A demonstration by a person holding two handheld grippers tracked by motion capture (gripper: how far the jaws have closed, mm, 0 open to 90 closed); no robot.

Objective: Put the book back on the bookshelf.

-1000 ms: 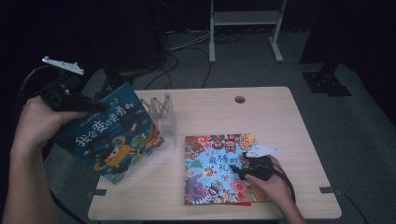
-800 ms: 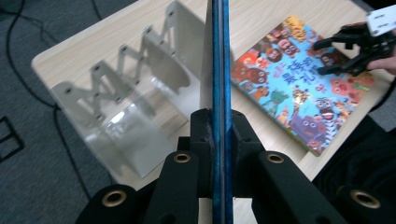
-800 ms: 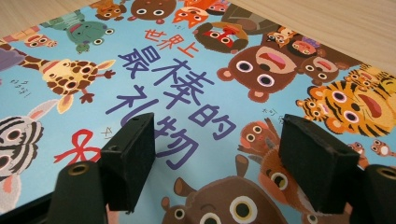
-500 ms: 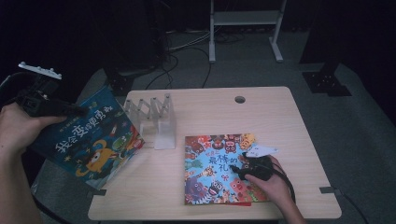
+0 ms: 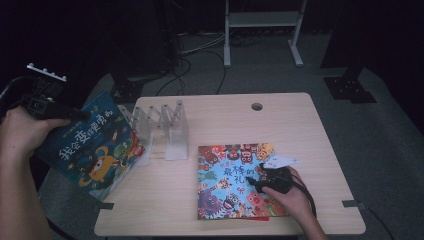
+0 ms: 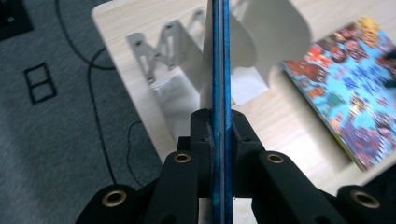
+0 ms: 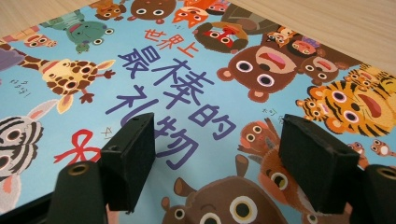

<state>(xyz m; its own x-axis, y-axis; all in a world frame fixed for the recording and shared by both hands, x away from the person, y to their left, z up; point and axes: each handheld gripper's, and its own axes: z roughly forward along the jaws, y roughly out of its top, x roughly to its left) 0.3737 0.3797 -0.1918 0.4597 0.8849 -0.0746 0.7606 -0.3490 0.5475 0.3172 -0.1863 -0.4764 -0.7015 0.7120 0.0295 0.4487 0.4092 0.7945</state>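
The left gripper [image 5: 75, 114] clamps the top edge of a blue book [image 5: 92, 146], held tilted off the table's [image 5: 300, 120] left edge, just beside a white rack [image 5: 162, 127]. The right gripper [image 7: 215, 158] rests with jaws apart (nothing between them) on a second book [image 5: 230, 180] lying flat on the table.

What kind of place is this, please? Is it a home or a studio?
Probably a recording studio or lab, not a home: a small wooden table stands alone on grey carpet in a dark room, with loose cables and a metal stand behind it.
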